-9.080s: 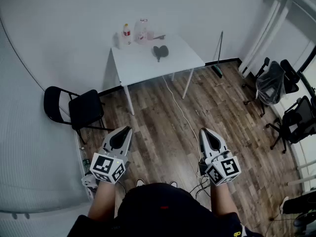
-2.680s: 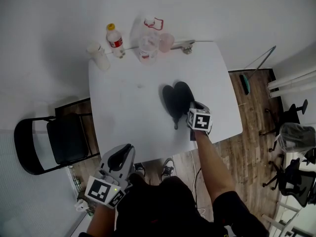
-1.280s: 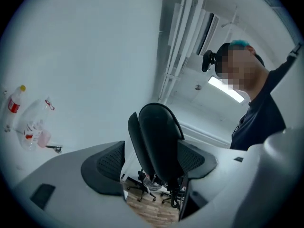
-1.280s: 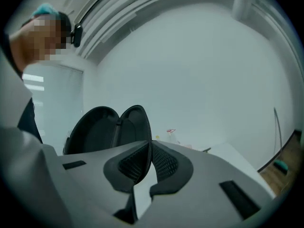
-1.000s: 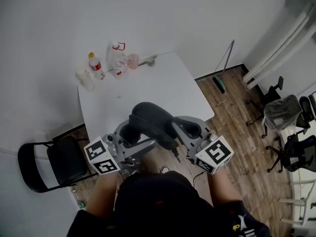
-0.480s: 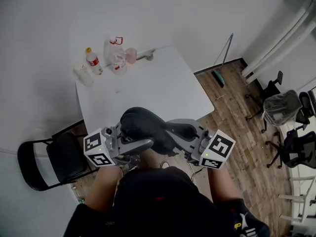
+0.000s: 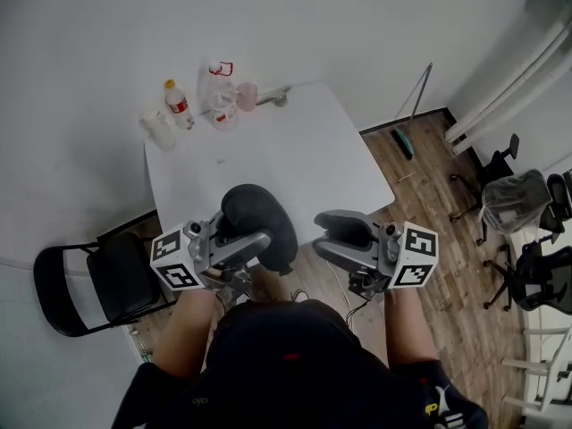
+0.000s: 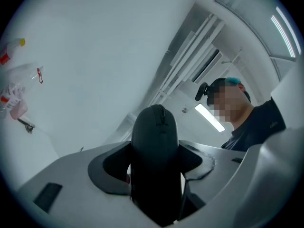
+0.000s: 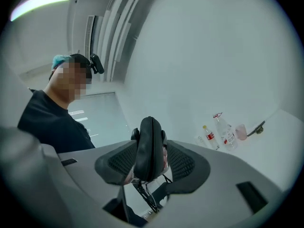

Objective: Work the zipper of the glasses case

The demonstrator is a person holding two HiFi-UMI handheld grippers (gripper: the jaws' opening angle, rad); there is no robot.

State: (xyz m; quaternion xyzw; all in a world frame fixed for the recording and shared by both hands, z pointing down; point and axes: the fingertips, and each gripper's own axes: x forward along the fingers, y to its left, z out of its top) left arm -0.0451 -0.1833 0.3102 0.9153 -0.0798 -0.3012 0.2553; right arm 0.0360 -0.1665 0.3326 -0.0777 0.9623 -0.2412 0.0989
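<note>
Since only the left gripper (image 8: 156, 156) carries the case (image 7: 261, 222) in mid-air, that grip is the weak point. Its jaws have just been closing and now pinch the case across its body, with the rounded end sticking out past the tips. The right gripper (image 7: 322, 238) has just been opening: jaws spread, nothing pinched. The case sits just ahead of its tips, apart from them.

Risks, my read:
- Right jaws have to catch the zipper (image 8: 160, 117) at that rounded end. It's a small target, so they could easily nip the shell instead.
- A pull along the zipper could twist or drag the case out of the left jaws. It would likely hit the floor (image 7: 429, 177), since the surface (image 7: 295, 159) lies beyond the jaws.
- If the left jaws squeeze harder, the shell may flex and bind the zipper.

Count: 1 case, 2 grippers, 1 surface, 2 bottles (image 7: 179, 105), 1 pink cup (image 7: 248, 95), 1 folding chair (image 7: 98, 280).
</note>
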